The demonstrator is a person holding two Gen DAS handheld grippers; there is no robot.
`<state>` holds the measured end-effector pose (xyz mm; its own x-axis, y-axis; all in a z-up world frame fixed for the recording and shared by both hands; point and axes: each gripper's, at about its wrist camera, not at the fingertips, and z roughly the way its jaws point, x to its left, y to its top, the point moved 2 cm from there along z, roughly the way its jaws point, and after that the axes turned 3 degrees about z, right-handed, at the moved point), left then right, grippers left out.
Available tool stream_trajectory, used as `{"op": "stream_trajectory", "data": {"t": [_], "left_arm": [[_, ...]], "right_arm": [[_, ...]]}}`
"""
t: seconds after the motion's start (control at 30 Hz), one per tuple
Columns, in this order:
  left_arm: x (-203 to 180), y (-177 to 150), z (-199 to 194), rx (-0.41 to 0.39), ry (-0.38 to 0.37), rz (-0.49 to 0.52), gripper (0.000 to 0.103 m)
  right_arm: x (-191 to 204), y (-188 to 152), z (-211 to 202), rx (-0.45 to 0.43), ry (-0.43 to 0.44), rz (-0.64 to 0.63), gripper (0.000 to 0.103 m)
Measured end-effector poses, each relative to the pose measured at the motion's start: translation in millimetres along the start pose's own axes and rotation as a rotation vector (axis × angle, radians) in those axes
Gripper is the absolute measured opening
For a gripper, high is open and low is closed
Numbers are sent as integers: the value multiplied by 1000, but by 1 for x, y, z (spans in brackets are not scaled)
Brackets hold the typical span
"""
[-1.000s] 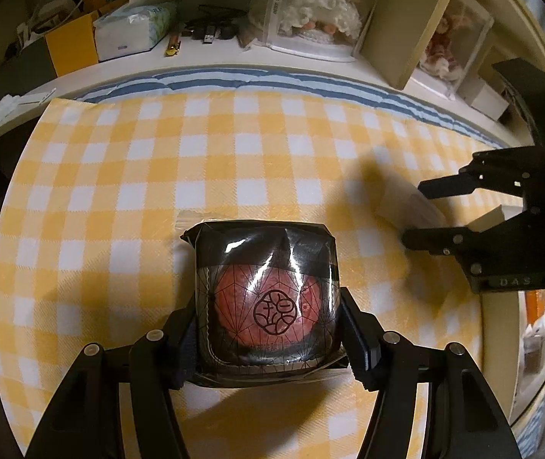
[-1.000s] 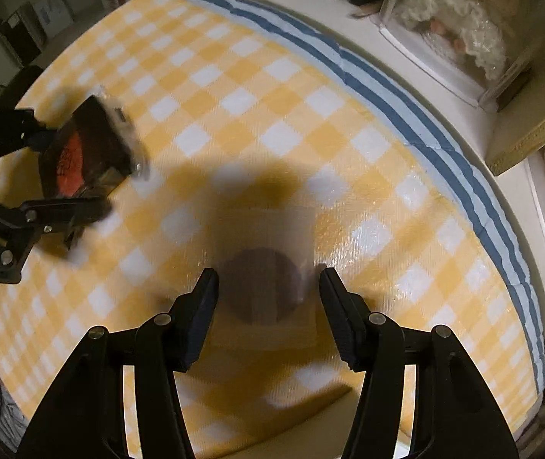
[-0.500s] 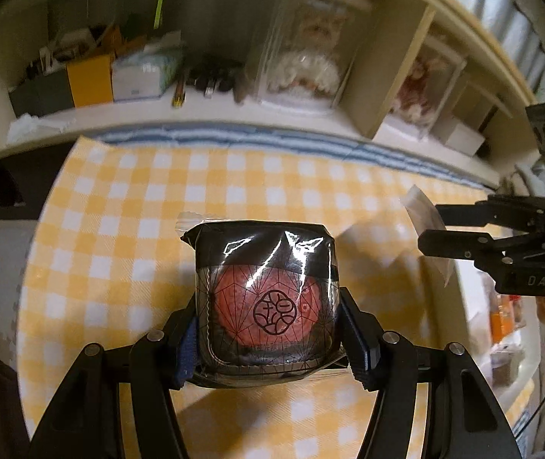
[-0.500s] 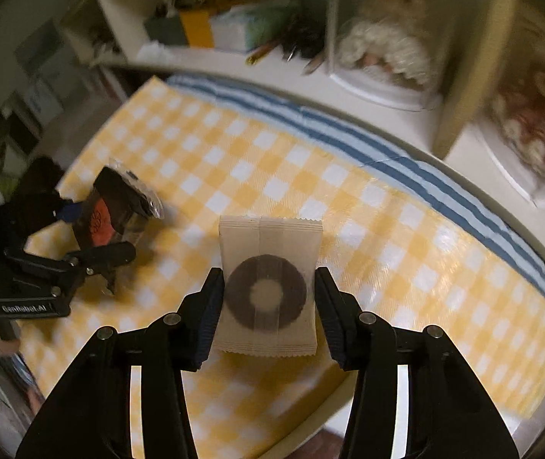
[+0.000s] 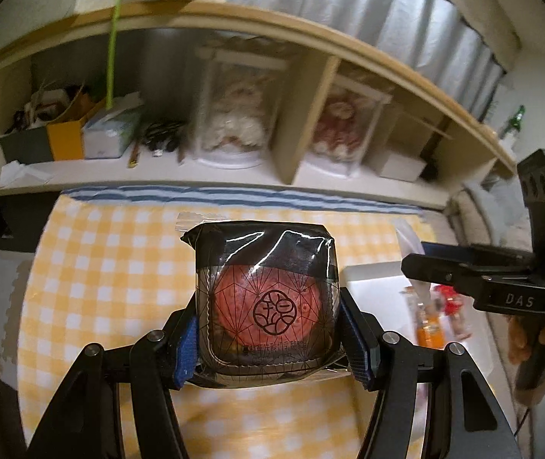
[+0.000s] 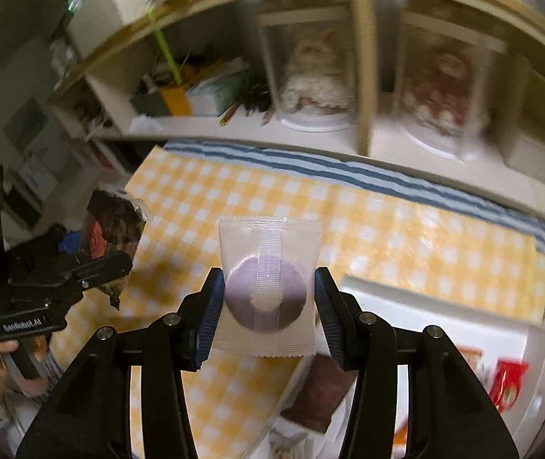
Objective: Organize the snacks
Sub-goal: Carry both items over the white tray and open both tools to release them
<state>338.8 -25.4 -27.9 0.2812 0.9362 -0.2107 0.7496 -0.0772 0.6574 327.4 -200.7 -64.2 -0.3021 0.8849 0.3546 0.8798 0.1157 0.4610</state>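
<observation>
Two snacks are in the air at once, one per gripper, both lifted clear of the yellow checked tablecloth (image 6: 368,229). The left gripper (image 5: 268,340) is clamped on a dark-wrapped cake with a red round face (image 5: 266,298), its blue-padded fingers (image 5: 186,348) pressing the packet's two sides so the printed face points forward and the crimped top edge stands free above them. The right gripper (image 6: 268,302) is clenched on a clear sachet holding a purple ring biscuit (image 6: 266,287); it pinches the sachet by its side edges, low on the packet, so the flat pack stands upright and does not fold.

Below and ahead of the right gripper, at the tablecloth's near right corner, sits a white tray (image 6: 417,302) that already holds other snacks, among them a brown packet (image 6: 322,394) and a red-wrapped one (image 6: 507,382). In the left wrist view the same tray (image 5: 375,279) lies to the right, under the right gripper (image 5: 421,260).

The likely aim is to carry both packets to that tray; the sachet is nearer and looks set to go in first, the cake after it. A shelf unit (image 5: 303,114) with boxed dolls runs along the far edge.
</observation>
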Motion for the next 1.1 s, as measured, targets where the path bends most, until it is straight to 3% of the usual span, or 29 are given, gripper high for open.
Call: {"op": "stream_trajectory", "data": {"t": [0.23,0.43,0.73,0.93,1.1], "left_arm": [[-47,-4,4,-3,-67,23,61],[-78,-2,37,24,-117,36,61],[-114,4,129,116,-168,39,61],[-113,12,187,170,-168,9,61],[-112,17,214,162,-165,-2,62]], "right_arm": [[-33,-25,-45,-87,3,154,48],[-63,-49,-66,-148,-39,227,48],[-110,-73,-42,-162,-72,335,48],[-147,-84,-21,-127,-96,401,48],[-163,-86,-8,-106,-83,428,48]]}}
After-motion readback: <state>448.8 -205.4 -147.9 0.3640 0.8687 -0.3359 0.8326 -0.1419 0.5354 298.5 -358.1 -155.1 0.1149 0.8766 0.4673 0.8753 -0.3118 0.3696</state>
